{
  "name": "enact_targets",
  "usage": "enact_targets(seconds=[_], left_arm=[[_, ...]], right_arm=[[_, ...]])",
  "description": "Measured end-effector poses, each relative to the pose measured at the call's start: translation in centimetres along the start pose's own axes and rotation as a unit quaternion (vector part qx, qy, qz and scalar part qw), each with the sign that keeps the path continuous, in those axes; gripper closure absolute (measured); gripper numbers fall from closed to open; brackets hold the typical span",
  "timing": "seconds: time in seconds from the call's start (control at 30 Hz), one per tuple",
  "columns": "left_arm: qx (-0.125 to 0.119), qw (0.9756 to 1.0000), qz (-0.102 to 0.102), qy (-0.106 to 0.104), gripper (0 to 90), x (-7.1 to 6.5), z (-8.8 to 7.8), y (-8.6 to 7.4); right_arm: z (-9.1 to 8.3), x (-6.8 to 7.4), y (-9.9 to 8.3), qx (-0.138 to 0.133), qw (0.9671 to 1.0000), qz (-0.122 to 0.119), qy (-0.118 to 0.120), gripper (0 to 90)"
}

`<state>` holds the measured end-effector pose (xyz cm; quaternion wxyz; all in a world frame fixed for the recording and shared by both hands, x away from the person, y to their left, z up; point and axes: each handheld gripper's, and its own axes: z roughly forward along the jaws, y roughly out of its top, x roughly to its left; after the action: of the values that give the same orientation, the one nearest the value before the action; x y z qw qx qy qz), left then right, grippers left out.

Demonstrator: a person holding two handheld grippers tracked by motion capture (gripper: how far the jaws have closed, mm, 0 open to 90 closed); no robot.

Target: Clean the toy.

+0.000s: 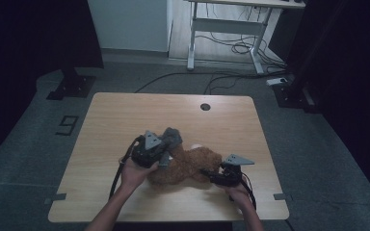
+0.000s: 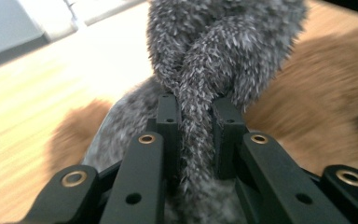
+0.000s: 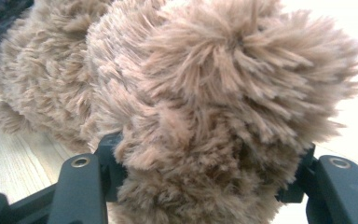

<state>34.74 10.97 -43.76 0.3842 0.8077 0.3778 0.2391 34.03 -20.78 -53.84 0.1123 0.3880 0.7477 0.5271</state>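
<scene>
Dim light falls on a pale wooden bench (image 1: pixel 125 115) standing on grey floor, with a white desk frame (image 1: pixel 226 29) and loose cables (image 1: pixel 236 48) behind it. Near the bench's front edge lies a brown plush toy (image 1: pixel 190 166), on its side as far as I can tell. Over its left end hangs a grey furry cloth (image 1: pixel 172 137). The left claw (image 2: pixel 194 119) is clamped together on a twisted fold of that grey cloth, lifting it just above the brown fur. The right claw (image 3: pixel 205 179) grips a fluffy brown end of the toy (image 3: pixel 223 93), its jaws pressed into the pile on both sides. Both of the person's forearms reach in from the near edge.
</scene>
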Motion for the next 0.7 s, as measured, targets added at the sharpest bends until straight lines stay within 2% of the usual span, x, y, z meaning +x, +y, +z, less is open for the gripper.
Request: enact_targets(seconds=[0.07, 0.17, 0.33, 0.4, 0.43, 0.5, 0.6, 0.63, 0.67, 0.7], left_arm=[[0.009, 0.9997, -0.021, -0.004, 76.2, 1.4, 0.1, -1.0], [0.005, 0.9991, -0.042, 0.001, 76.2, 3.2, -0.5, -2.3], [0.008, 0.999, -0.042, 0.013, 76.1, 4.0, -1.1, -2.7], [0.006, 0.9985, -0.054, 0.01, 76.0, 4.2, -1.4, -2.7], [0.003, 0.9984, -0.056, 0.008, 76.0, 4.1, -1.8, -2.5], [-0.014, 0.9989, -0.045, 0.004, 76.1, 3.2, -2.7, -1.7], [-0.041, 0.9985, -0.029, -0.022, 75.9, 1.3, -3.7, 0.4], [-0.051, 0.998, -0.011, -0.036, 75.9, -0.3, -3.7, 2.0], [-0.054, 0.9976, -0.003, -0.044, 75.9, -1.1, -3.4, 2.7], [-0.054, 0.9976, -0.003, -0.044, 75.9, -1.1, -3.4, 2.7]], right_arm=[[0.0, 0.0, 0.0, 0.0, 1.0, 0.0, 0.0, 37.5], [0.1, 0.0, 0.0, -0.002, 1.0, 0.003, 0.001, 37.4], [0.1, 0.0, 0.0, -0.003, 1.0, 0.005, 0.001, 37.4], [0.1, 0.0, 0.0, -0.003, 1.0, 0.005, 0.001, 37.4], [0.1, 0.0, 0.0, -0.002, 1.0, 0.005, 0.001, 37.5], [0.1, -0.1, 0.0, -0.003, 1.0, 0.005, 0.001, 37.5], [0.0, -0.3, -0.1, -0.002, 1.0, 0.007, 0.004, 37.5], [0.0, -0.3, -0.1, -0.002, 1.0, 0.008, 0.004, 37.5], [0.0, -0.3, -0.1, -0.003, 1.0, 0.007, 0.003, 37.5], [0.0, -0.3, -0.1, -0.002, 1.0, 0.008, 0.003, 37.4]])
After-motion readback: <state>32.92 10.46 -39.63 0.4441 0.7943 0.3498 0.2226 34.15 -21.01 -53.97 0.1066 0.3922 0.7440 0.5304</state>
